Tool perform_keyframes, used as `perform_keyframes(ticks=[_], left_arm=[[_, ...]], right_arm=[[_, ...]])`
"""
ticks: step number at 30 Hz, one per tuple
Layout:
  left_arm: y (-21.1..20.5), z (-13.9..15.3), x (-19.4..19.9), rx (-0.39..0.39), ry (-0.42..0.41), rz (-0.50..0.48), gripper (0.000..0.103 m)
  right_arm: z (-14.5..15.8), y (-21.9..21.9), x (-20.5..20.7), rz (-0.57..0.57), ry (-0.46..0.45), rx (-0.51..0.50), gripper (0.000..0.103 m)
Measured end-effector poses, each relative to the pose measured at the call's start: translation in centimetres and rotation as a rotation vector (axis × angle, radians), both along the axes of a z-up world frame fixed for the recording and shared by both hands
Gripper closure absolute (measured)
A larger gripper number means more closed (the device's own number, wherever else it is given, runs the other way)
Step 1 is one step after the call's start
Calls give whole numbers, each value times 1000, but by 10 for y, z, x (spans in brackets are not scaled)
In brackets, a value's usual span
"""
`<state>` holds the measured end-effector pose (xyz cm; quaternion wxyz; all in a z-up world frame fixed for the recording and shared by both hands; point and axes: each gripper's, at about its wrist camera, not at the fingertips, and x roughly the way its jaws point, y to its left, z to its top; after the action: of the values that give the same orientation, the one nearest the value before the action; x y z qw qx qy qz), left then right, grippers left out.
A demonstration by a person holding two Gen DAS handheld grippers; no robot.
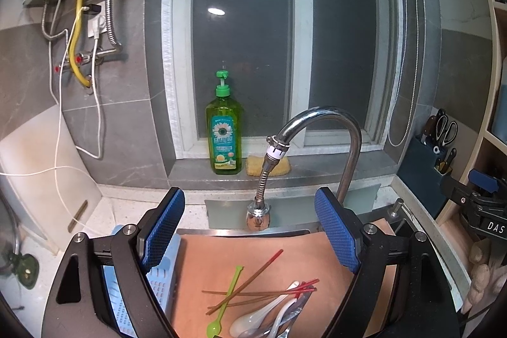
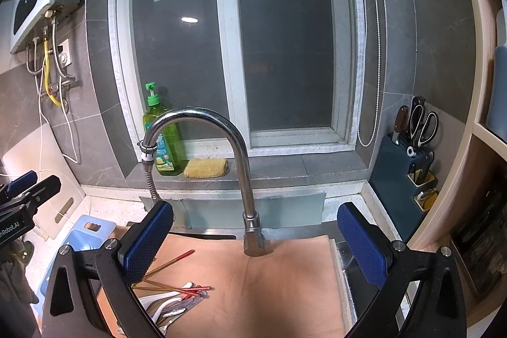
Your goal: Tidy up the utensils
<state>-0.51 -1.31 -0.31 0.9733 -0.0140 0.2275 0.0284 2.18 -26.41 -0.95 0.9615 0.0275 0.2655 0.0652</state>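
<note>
Utensils lay heaped on a smooth tan board over the sink.
Thin red chopsticks (image 1: 259,293), glossy white spoons (image 1: 253,319) and a green stirrer (image 1: 225,298) tangled together; left hand-held gripper (image 1: 250,230) and right hand-held gripper (image 2: 256,243) hovered above, jaws apart, empty.

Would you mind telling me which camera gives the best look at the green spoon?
The left wrist view: the green spoon lies in full sight on the tan board, bowl nearest the camera, crossing the red-tipped chopsticks. In the right wrist view it cannot be made out; the gripper's arm covers that part of the pile.
</note>
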Motion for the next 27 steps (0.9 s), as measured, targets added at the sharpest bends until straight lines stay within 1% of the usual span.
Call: perform_keyframes(ticks=[27], left_arm=[[1,-2,9,-1,14,-9,19]], right_arm=[[-8,0,8,-1,23,13,1]])
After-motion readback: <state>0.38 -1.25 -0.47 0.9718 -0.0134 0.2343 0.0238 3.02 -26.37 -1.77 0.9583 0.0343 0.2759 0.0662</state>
